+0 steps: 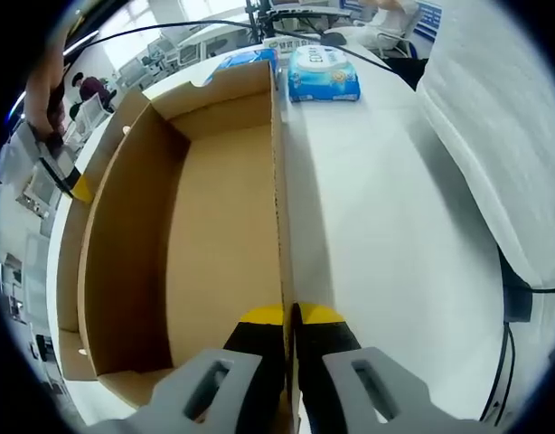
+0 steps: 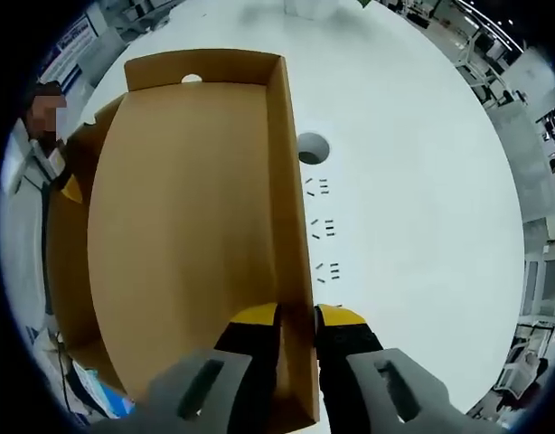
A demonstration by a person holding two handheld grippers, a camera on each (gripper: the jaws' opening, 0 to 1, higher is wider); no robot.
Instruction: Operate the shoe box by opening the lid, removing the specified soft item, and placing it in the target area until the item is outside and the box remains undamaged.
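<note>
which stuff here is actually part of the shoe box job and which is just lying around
Part of the job:
- shoe box, open, interior looks bare
- left gripper, jaws shut on a box wall
- right gripper, jaws shut on a box wall

Just lying about:
- blue wipes pack beyond the box
- round hole in the white table
- white padded cover

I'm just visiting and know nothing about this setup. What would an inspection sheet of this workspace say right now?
Surface: white table, round hole in it.
Job's things: open cardboard box, nothing seen inside; blue soft pack on the table beyond it.
Clutter: small dark marks beside the box.
Grippers: left gripper clamps one box wall; right gripper clamps a wall too.
Cables: black cable at the table edge.
Surroundings: desks, equipment, a white cushion-like thing.
</note>
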